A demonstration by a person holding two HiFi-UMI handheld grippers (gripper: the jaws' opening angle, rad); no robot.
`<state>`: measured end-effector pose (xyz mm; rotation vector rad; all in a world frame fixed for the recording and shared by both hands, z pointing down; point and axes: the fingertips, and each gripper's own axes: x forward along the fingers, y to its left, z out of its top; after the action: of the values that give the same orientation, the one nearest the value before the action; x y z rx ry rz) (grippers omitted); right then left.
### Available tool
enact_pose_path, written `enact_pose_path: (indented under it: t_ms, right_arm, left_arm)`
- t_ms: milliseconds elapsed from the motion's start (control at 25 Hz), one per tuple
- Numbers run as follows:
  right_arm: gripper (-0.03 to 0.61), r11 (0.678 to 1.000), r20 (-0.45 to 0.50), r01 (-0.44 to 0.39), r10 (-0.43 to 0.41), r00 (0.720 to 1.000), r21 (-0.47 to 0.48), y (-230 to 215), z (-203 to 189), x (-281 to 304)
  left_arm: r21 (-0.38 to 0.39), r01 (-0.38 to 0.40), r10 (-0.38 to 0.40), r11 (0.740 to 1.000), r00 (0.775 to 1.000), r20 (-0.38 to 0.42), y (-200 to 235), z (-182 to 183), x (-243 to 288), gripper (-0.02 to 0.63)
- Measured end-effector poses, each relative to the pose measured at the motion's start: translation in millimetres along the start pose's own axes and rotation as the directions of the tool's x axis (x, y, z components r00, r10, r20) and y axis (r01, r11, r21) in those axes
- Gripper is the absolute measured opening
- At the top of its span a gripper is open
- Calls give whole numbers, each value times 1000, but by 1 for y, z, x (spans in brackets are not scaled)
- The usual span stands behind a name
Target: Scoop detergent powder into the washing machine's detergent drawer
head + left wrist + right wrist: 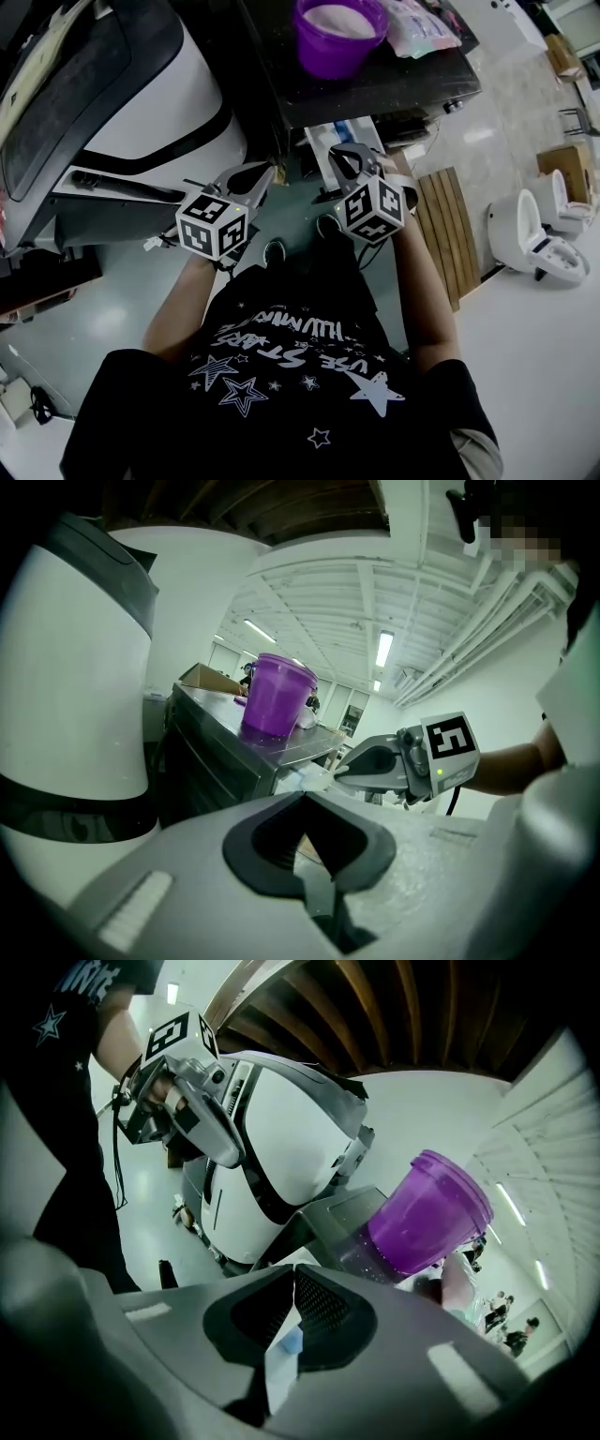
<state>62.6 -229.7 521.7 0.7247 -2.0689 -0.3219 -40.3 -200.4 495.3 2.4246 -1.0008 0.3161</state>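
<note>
A purple tub (339, 33) filled with pale powder stands on a dark metal cabinet (394, 84); it also shows in the left gripper view (275, 694) and the right gripper view (427, 1213). Below the cabinet's front edge a white tray-like part with a blue piece (336, 134) sticks out; it may be the drawer. The white and grey washing machine (150, 103) is at the left. My left gripper (263, 175) and right gripper (349, 153) hang side by side below the cabinet, both shut and empty. No scoop is in view.
A pale plastic bag (424, 23) lies beside the tub. Wooden slats (448, 230) and white toilets (534, 234) stand on the floor at the right. The person's feet (300, 239) are on the green floor below the grippers.
</note>
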Motion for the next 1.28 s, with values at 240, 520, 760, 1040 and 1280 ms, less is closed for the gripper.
enact_pose_path:
  t_ms: [240,520,760,1040,1280]
  right_arm:
    - [34,999,-4,44,-44,999,-2,4,5,-5]
    - [34,997,-41,81,-81,996,2,13,4,-14]
    - [34,985,-24,115,-113,993,127,8,2,-22]
    - [34,921,40,129,-154,987,368,-8,-1,-37]
    - [34,771,115,72,-185,976,633,-14,-13,-65]
  left_arm:
    - [9,14,-14,1000,1000,2,5,-5,-13,0]
    - [22,37,-37,999,999,-1,5,-11,-24,0]
    - [24,38,-38,999,999,13,-1,-12,-27,0]
    - [30,20,-21,999,999,26,-12,-13,-30,0]
    - [41,9,-10,999,1000,9,-39,-18,-36,0]
